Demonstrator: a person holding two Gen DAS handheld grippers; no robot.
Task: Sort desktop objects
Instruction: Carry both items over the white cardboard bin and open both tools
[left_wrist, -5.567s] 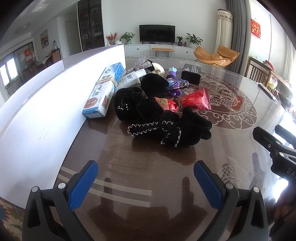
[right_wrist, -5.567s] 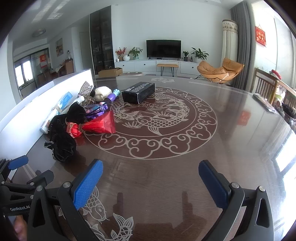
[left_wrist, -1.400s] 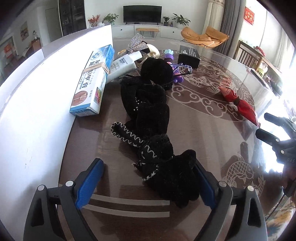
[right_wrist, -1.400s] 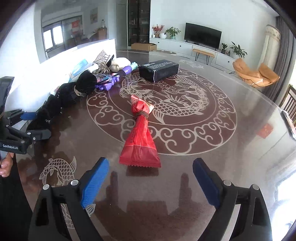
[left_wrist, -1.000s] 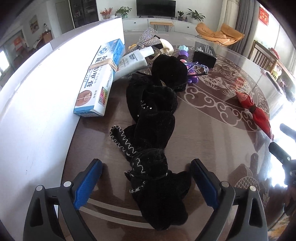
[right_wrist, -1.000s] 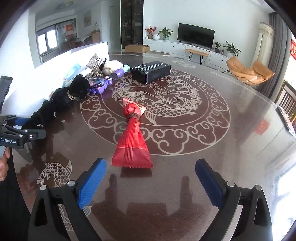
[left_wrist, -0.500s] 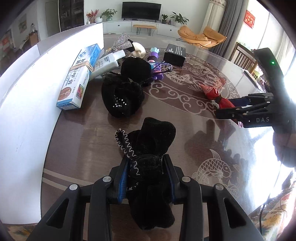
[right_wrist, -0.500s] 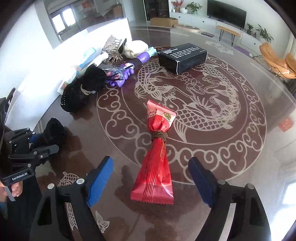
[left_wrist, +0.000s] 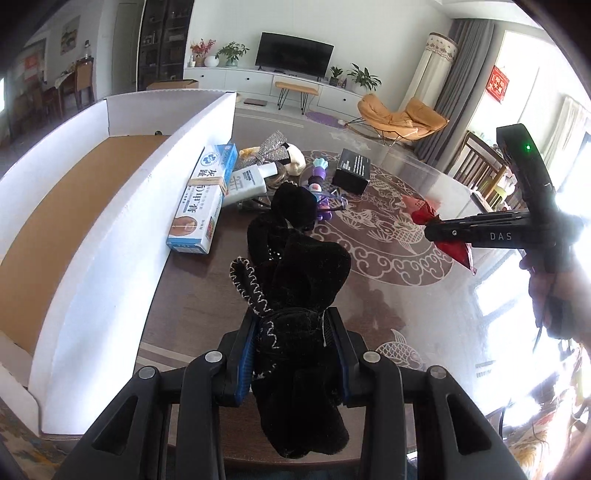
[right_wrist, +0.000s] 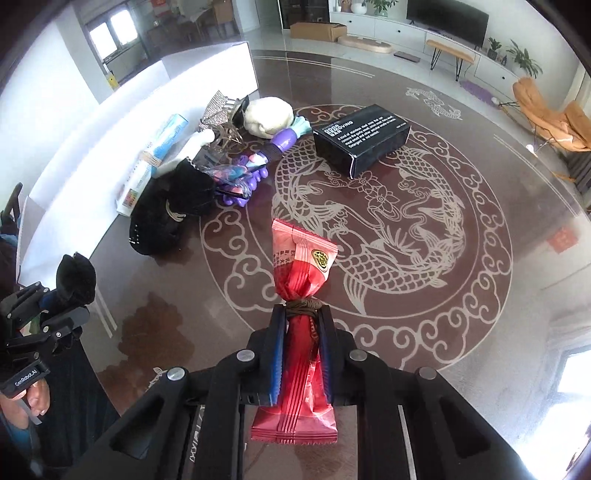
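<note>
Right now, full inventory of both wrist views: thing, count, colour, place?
fuzzy black glove with white stitching: 1, black, clamped in the left gripper, lifted off the table
second fuzzy black glove: 1, black, on the table beside the white box
red foil snack packet tied with a brown band: 1, red, clamped in the right gripper
long blue-and-white carton: 1, lying along the white box wall
white tube: 1, white, beside the carton
purple toy: 1, purple, next to the second glove
cream plush lump: 1, cream, far end of the pile
silver sequin bow: 1, silver, far end
black rectangular box: 1, black, on the table's dragon pattern
white cardboard box: 1, white, brown floor, table's left
left gripper: shut
right gripper: shut
</note>
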